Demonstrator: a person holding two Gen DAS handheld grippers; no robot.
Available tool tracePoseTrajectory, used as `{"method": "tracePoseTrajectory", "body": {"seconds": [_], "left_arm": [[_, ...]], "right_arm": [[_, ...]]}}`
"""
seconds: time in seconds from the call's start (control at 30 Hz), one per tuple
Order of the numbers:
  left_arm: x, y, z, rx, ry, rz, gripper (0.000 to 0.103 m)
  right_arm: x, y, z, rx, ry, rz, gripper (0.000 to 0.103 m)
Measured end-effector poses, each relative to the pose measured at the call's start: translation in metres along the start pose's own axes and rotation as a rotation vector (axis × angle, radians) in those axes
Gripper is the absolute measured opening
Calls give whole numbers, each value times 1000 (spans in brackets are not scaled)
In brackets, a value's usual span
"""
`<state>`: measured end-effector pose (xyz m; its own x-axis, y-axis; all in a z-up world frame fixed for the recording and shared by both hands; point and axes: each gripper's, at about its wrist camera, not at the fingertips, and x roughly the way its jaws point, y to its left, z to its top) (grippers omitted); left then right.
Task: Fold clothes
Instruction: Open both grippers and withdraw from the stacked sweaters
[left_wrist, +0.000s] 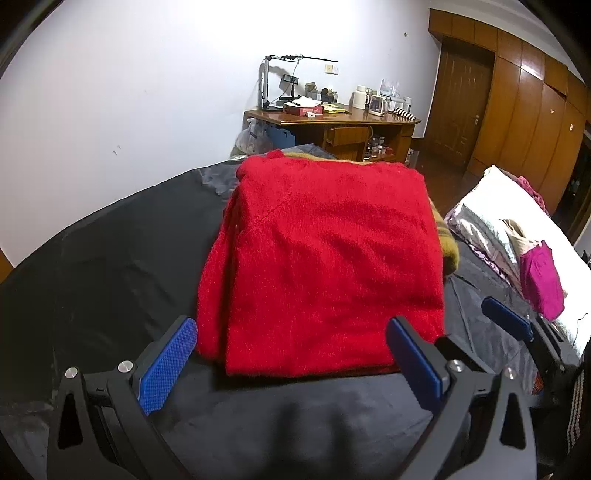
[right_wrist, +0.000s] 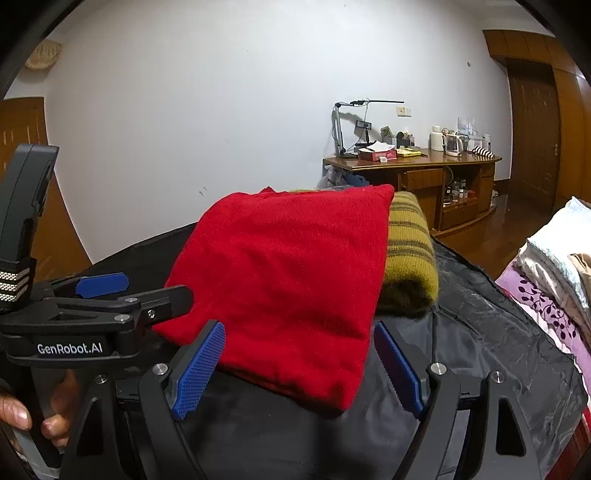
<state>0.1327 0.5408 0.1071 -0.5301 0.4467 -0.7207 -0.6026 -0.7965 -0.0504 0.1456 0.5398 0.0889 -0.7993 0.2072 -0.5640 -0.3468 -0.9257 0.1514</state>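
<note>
A red sweater (left_wrist: 321, 258) lies folded flat on the bed. It rests atop a folded olive striped sweater (right_wrist: 410, 254).

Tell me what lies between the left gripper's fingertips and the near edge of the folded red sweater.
Nothing but bare dark sheet. In the left wrist view, the open left gripper sits just short of the red sweater, its blue pads flanking the near hem without touching it.

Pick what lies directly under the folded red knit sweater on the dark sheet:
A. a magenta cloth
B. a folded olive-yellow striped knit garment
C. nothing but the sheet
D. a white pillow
B: the folded olive-yellow striped knit garment pokes out from beneath the right edge of the folded red knit sweater.
</note>
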Motion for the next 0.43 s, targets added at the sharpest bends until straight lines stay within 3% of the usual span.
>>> {"method": "tracePoseTrajectory", "body": {"seconds": [0.43], "left_arm": [[-4,-2,1,23,-25,-10,103]], "right_arm": [[1,2,-1,3,8,-2,85]]}}
